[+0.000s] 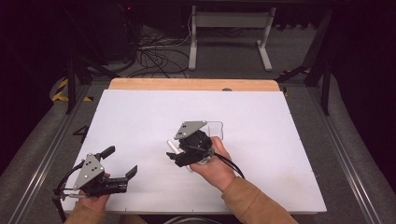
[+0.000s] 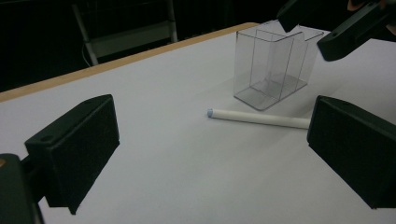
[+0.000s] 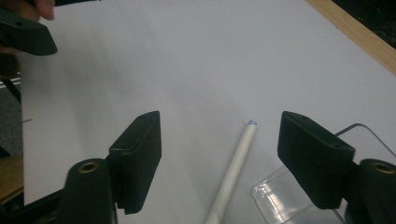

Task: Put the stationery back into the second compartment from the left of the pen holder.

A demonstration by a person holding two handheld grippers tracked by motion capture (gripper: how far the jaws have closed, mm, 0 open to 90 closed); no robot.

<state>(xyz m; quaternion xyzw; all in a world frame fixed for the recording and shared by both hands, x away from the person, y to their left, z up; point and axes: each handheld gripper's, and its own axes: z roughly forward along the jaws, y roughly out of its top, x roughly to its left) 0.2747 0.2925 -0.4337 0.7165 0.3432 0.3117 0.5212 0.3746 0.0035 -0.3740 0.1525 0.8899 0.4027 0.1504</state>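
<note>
We hold the right gripper (image 1: 180, 156) low over mid-table, jaws spread, the white stick (image 3: 232, 173) lying between them untouched. The clear box (image 2: 271, 70) stands just beside the stick. Our left gripper (image 1: 122, 162) rests near the table's (image 1: 261, 186) front edge, jaws spread on nothing. Bare white surface lies on all sides.

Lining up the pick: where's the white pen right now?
The white pen lies flat on the table, beside the clear holder, between the right gripper's open jaws.
</note>
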